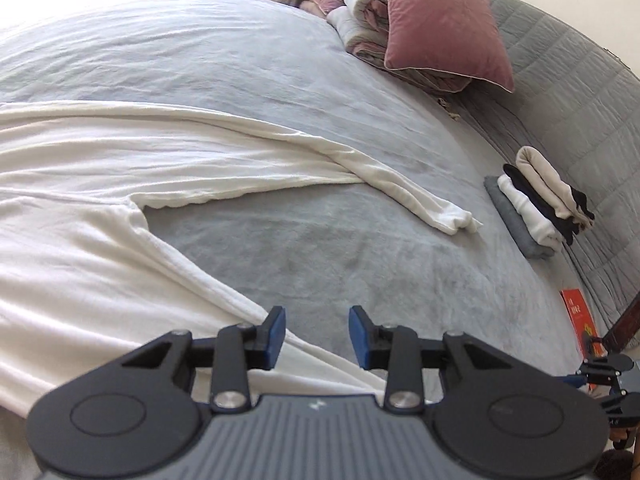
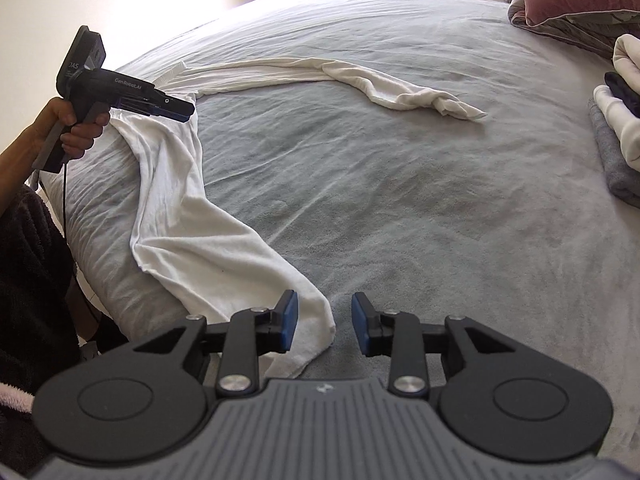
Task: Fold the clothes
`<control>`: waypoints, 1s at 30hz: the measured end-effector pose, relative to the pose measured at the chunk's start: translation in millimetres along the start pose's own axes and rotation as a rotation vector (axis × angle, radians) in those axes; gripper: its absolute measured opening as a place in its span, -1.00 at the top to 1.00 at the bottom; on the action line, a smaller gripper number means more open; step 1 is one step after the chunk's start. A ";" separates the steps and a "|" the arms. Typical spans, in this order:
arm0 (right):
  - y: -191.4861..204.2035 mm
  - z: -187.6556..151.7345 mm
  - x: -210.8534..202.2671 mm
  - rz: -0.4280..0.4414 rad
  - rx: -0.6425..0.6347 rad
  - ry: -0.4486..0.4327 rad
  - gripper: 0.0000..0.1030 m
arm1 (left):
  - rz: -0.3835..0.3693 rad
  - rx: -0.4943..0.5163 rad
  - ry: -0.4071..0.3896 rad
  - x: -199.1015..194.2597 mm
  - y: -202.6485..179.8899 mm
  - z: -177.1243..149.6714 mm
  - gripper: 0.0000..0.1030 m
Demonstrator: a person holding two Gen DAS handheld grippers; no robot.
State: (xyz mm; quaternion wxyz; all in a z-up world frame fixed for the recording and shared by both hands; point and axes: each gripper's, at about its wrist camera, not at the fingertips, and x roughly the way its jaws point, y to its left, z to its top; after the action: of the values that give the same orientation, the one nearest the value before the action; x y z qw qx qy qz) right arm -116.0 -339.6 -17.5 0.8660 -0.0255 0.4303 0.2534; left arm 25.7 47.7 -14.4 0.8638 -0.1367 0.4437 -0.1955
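Observation:
A white long-sleeved garment lies spread on the grey bed. One sleeve stretches toward the right. The other sleeve runs down under my left gripper, whose blue pads stand apart above the cloth's edge and grip nothing. In the right wrist view the garment curves along the bed's left edge, and its cuff lies beneath my right gripper, which is open with its left pad over the cloth. A hand holds the left gripper over the garment's far part. The far sleeve ends in a twisted cuff.
A stack of folded clothes sits at the bed's right side by the grey quilted headboard. A pink pillow rests on a folded quilt at the far end. A red booklet lies near the right edge.

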 end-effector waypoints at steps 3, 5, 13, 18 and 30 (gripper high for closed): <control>-1.1 -1.4 3.1 -0.006 0.013 0.009 0.34 | 0.085 -0.028 -0.013 2.7 1.8 2.4 0.41; -2.5 -2.4 4.7 -0.008 0.024 0.012 0.34 | 0.129 -0.026 -0.032 3.9 1.5 3.0 0.42; 13.8 -5.5 17.8 0.021 -0.016 0.018 0.86 | 0.248 -0.033 -0.044 18.7 2.7 4.1 1.00; 18.5 -6.3 1.7 -0.059 -0.043 -0.085 0.90 | 0.252 -0.016 -0.140 10.2 -6.1 5.0 1.00; -6.4 -0.8 -16.6 -0.237 0.026 -0.164 0.96 | 0.238 -0.088 -0.176 0.9 -0.6 16.4 0.87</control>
State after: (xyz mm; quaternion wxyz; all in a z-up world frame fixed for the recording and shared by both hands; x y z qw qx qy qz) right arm -121.9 -352.2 -6.5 0.9224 -0.0440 0.3553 0.1448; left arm 39.5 47.9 -5.5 0.9097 -0.1373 0.3873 -0.0595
